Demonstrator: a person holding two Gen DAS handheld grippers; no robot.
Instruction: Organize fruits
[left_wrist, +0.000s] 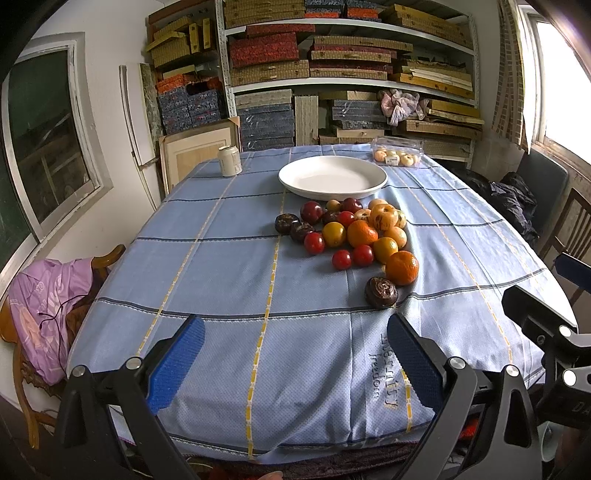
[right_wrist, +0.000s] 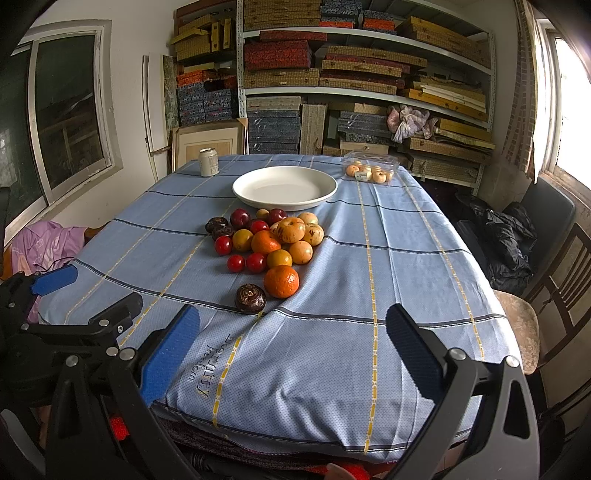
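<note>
fruits (left_wrist: 351, 236) heaped mid-table, plate (left_wrist: 332, 177) bare; left gripper (left_wrist: 295, 354) and right gripper (right_wrist: 291, 350) wide, unladen; nothing sorted yet.

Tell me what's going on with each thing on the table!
Plate: empty, upright.
Fruit pile: loose on the cloth, near the plate.
Can: standing upright.
Clear box: lid shut, fruit inside.
Left gripper: open, holding nothing.
Right gripper: open, holding nothing.
</note>
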